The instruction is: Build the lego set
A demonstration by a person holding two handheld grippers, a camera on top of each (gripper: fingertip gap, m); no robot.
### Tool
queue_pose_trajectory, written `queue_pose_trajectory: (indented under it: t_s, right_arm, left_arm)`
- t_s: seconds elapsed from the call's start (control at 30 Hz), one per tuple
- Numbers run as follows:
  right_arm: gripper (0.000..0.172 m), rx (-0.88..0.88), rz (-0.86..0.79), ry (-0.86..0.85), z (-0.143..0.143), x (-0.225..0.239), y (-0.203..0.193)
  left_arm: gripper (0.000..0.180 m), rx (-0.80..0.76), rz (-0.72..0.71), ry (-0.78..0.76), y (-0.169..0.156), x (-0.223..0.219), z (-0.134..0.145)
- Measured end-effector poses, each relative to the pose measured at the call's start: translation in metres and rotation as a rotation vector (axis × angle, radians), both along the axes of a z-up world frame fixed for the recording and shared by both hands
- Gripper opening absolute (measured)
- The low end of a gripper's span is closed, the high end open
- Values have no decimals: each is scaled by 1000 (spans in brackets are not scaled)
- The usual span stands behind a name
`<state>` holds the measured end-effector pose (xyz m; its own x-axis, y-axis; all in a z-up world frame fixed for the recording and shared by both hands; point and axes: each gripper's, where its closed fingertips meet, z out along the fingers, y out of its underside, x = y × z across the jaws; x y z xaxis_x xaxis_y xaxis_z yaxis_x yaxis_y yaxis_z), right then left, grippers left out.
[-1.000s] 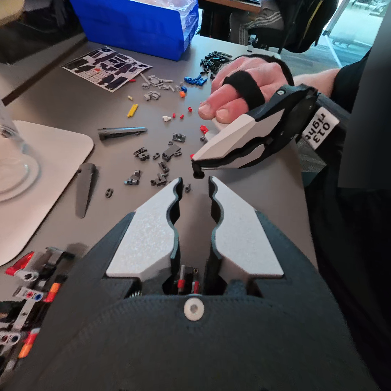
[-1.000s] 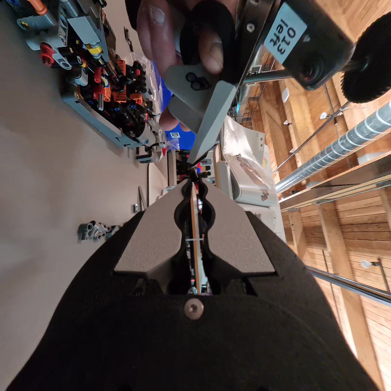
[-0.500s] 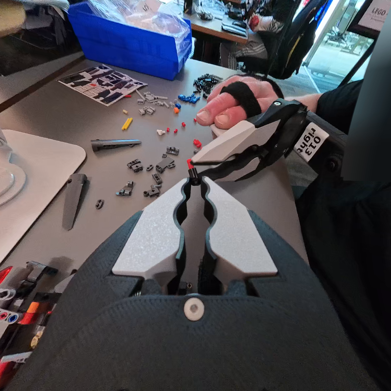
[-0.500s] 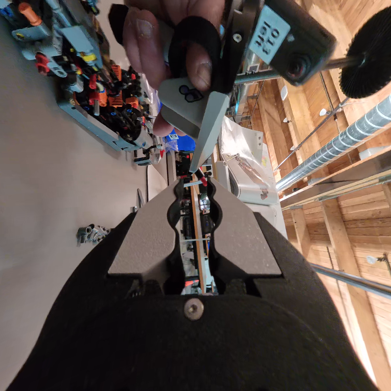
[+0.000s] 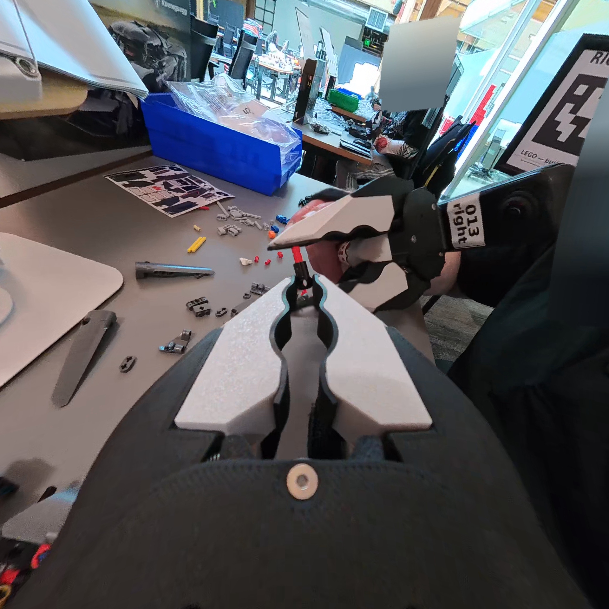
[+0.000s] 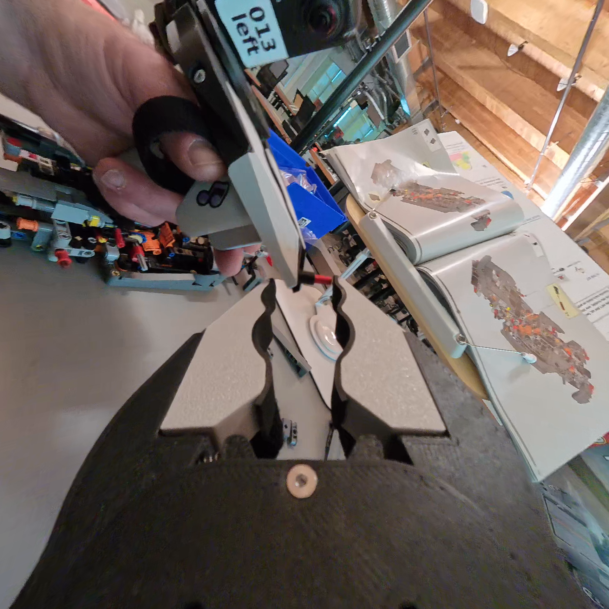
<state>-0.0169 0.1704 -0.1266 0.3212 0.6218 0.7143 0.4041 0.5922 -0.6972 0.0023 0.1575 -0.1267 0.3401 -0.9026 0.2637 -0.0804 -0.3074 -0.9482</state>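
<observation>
My left gripper [image 5: 304,280] is shut on a small black connector with a red pin [image 5: 300,267] standing out of it, held above the grey table [image 5: 99,230]. My right gripper [image 5: 308,265] is open around the same piece. Its upper finger [image 5: 329,220] rests against the end of the red pin; its lower finger stands clear. In the right wrist view my right gripper [image 6: 302,284] is open. The black and red piece [image 6: 318,279] sticks out sideways from the left gripper's fingers [image 6: 280,237], and its red end touches my right-hand finger [image 6: 336,290].
Loose small parts [image 5: 230,227] lie across the table, with two long dark pieces [image 5: 171,270] [image 5: 82,352], a sticker sheet [image 5: 168,189], a blue bin [image 5: 224,148] and a white mat [image 5: 49,296]. A part-built model [image 6: 99,244] and an open instruction book [image 6: 461,230] show in the right wrist view. Less than 4 cm separates the two grippers' tips.
The right gripper held the black and red piece shut; the left gripper closed on it and the right gripper opened. Both grippers rose and tilted up from the table.
</observation>
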Motion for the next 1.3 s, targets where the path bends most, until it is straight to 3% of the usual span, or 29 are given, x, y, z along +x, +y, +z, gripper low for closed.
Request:
queue_pose_trajectory:
  t_s: [0.53, 0.77, 0.83, 1.07, 1.3]
  right_arm:
    - [23, 39, -22, 0, 8, 10, 6]
    - [24, 40, -1, -45, 1, 6, 2]
    - [24, 26, 29, -45, -1, 3, -4]
    - [24, 78, 114, -89, -13, -15, -29]
    - [24, 67, 104, -81, -11, -12, -25]
  left_arm:
    - [15, -17, 3, -9, 3, 3, 8]
    - [15, 46, 58, 127, 7, -20, 7]
    - [16, 39, 25, 185, -3, -28, 1]
    - [18, -10, -55, 164, -24, -17, -10]
    - [6, -60, -103, 94, -21, -10, -7]
